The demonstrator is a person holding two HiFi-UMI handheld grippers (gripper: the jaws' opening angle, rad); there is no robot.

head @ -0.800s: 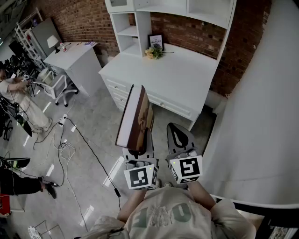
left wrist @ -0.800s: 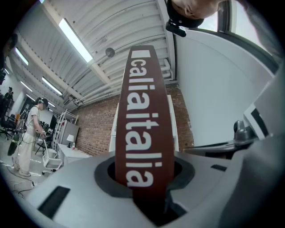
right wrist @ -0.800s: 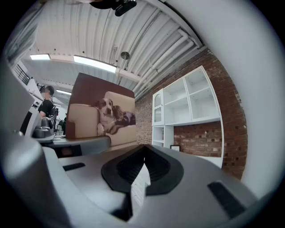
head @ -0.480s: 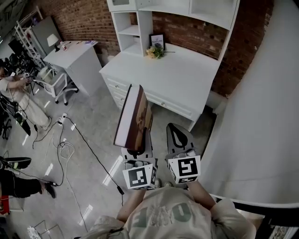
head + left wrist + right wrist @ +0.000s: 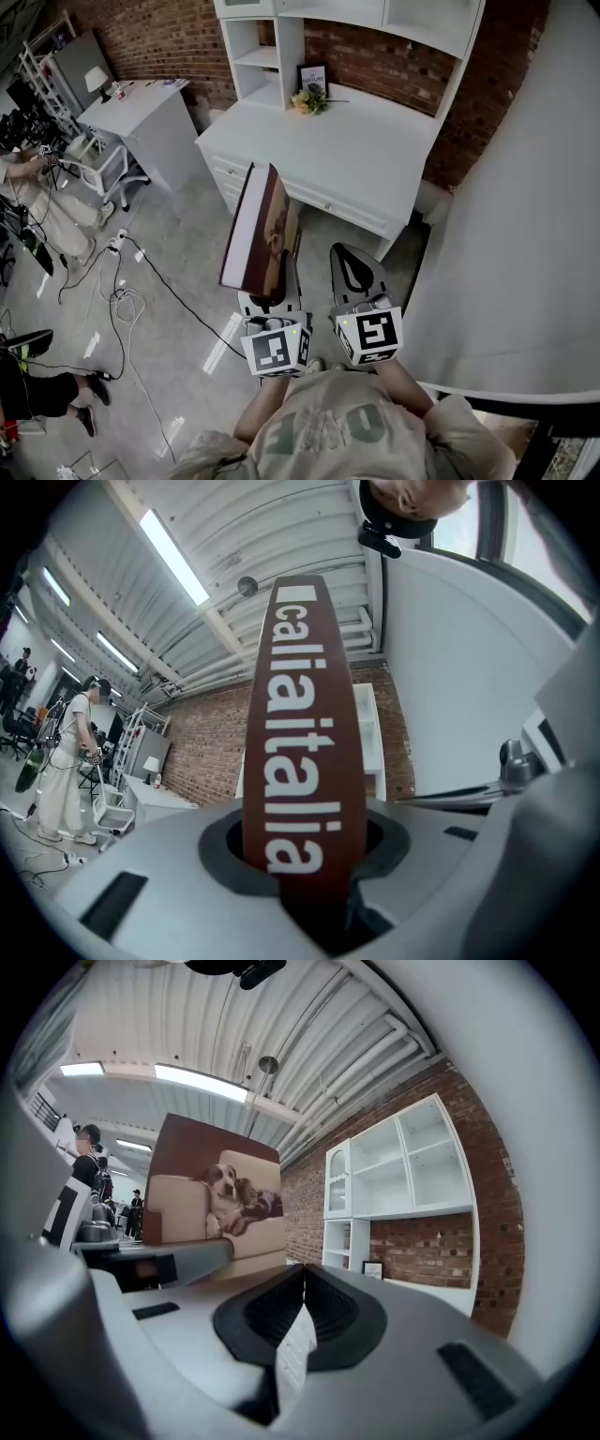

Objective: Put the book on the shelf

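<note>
Since a moment ago my left gripper [image 5: 270, 298] and the book [image 5: 261, 225] have slid a little leftward against the floor, and the book leans slightly more that way. The hold looks unchanged. The jaws stand fairly wide, clamped on the low end of the dark red spine, which faces back at me. The dog-picture cover is turned toward my right gripper [image 5: 350, 255].

Far to the left of the left gripper stands a person [image 5: 37, 202], well apart. A small white table [image 5: 141, 112] is ahead on that side. Between them and my tool the grey floor [image 5: 178, 234] lies open, crossed by a black cable [image 5: 159, 272].

Ahead of both grippers runs the front edge of the white desk [image 5: 375, 159]. Its near left corner shows just past the book's far end. The shelf unit [image 5: 267, 66] rises at the desk's back left, its compartments open. A framed picture [image 5: 312, 77] and flowers [image 5: 307, 103] sit beside its foot.

My right gripper rides just right of the left one, jaws pressed together on nothing. Close on its right a white curved surface [image 5: 506, 234] crowds in.
</note>
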